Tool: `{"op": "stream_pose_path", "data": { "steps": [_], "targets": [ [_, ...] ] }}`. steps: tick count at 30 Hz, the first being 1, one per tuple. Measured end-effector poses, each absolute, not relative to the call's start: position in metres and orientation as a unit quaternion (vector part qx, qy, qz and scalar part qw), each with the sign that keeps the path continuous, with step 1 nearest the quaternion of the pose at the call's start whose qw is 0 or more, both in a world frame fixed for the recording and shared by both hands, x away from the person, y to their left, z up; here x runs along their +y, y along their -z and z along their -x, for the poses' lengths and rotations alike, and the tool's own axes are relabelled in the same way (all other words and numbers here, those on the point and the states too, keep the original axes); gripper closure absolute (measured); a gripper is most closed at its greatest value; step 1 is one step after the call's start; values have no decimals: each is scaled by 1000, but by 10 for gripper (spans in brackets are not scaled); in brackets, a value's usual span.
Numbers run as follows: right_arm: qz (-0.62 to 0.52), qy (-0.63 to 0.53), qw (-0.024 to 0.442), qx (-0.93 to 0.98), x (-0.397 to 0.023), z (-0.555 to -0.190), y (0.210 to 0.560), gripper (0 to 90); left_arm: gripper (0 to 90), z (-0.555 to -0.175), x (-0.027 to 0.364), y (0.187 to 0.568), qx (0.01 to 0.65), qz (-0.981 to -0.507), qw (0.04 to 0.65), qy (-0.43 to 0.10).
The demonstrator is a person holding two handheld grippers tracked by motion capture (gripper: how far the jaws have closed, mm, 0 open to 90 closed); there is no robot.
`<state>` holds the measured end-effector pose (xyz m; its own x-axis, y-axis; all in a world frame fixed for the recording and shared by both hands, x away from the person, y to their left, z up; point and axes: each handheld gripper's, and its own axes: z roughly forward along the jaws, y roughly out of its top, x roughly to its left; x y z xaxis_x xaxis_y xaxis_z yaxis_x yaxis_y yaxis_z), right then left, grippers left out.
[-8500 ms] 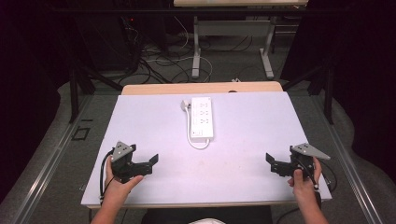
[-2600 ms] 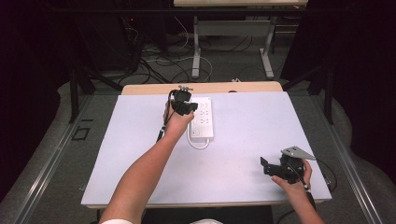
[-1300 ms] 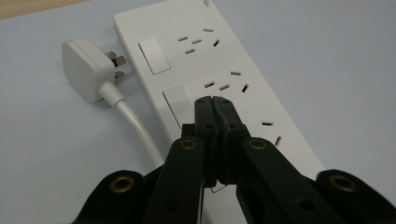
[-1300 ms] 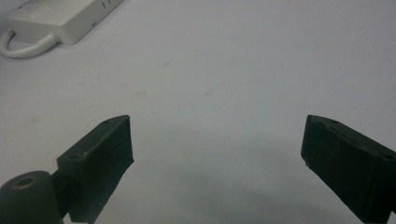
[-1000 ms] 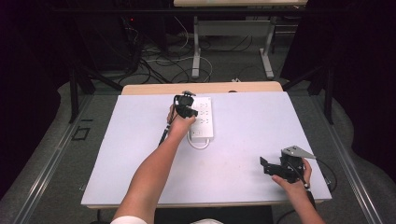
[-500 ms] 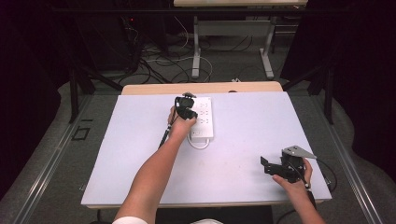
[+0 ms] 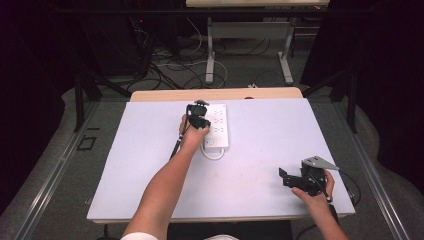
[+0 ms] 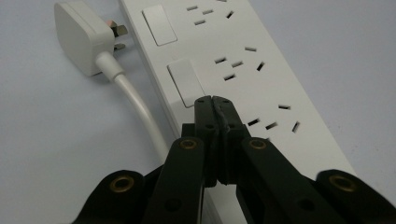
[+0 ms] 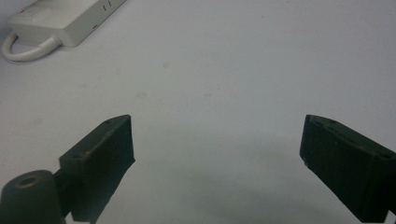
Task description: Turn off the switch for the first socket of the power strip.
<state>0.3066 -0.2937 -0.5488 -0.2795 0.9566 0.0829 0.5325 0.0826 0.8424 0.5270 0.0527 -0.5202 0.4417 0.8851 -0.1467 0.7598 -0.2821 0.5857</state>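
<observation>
A white power strip [image 7: 217, 126] lies at the far middle of the white table [image 7: 260, 145]. My left gripper [image 7: 198, 118] is stretched out over the strip's left edge. In the left gripper view its jaws [image 8: 215, 101] are shut with nothing between them, and the tips rest on the power strip [image 8: 261, 88] at the near corner of a rocker switch [image 8: 185, 82]. The strip's white plug [image 8: 80, 38] lies beside it on its cable [image 8: 135, 105]. My right gripper [image 7: 283, 178] rests near the table's front right, open and empty [image 9: 217, 140], facing the strip's cable end [image 9: 56, 21].
A wooden tabletop edge [image 7: 165, 95] lies just behind the white table. Beyond it the floor holds desk legs [image 7: 210, 55] and loose cables [image 7: 170, 70]. Bare table surface stretches between the strip and my right gripper.
Since the earliest frame my left hand has gone from the near left of the table out to the power strip, and its jaws have shut. Over the last second nothing has moved.
</observation>
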Motion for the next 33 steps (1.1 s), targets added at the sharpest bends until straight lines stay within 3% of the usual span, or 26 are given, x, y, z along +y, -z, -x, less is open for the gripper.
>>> {"op": "stream_pose_path", "data": {
  "steps": [33],
  "targets": [
    [-540,-410,264,686,-294,-306,549,91,900,-526,52,523,521,-791,300,-109]
  ]
}}
